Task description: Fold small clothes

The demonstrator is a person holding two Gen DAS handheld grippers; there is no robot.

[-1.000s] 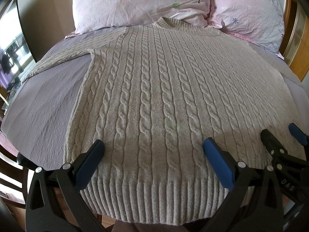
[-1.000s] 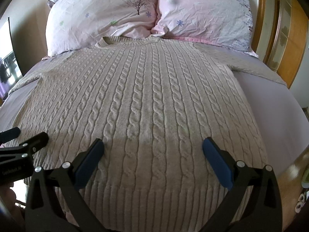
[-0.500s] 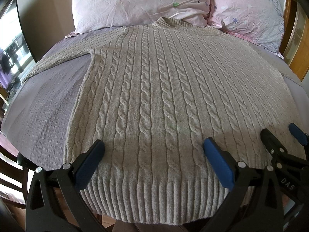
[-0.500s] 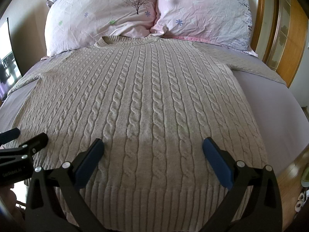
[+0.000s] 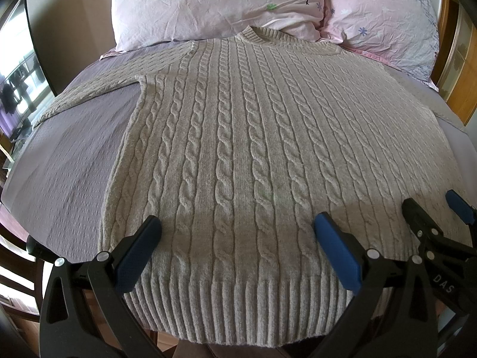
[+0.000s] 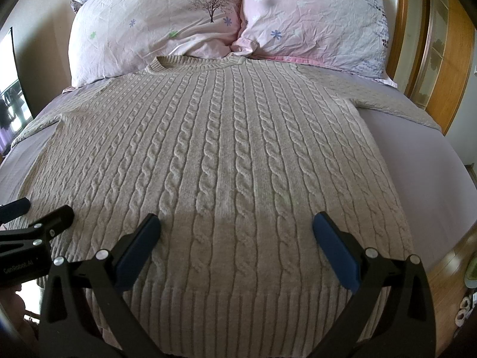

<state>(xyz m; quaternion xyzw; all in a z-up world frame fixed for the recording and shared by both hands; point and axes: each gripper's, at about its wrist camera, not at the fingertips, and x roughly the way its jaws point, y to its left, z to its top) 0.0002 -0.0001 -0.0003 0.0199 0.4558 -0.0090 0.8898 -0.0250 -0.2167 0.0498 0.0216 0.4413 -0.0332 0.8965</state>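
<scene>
A beige cable-knit sweater lies flat, front up, on a bed, collar toward the pillows and ribbed hem toward me; it also shows in the right wrist view. Its sleeves spread out to the left and right. My left gripper is open and empty, held just above the hem's left half. My right gripper is open and empty above the hem's right half. Each gripper shows at the edge of the other's view: the right one, the left one.
The bed has a lilac sheet. Two pink floral pillows lie at the head. A wooden headboard and cabinet stand at the right. A dark screen and window are at the left. The bed's front edge lies under the hem.
The right wrist view has shifted very slightly. The sweater has not moved and both grippers stay open.
</scene>
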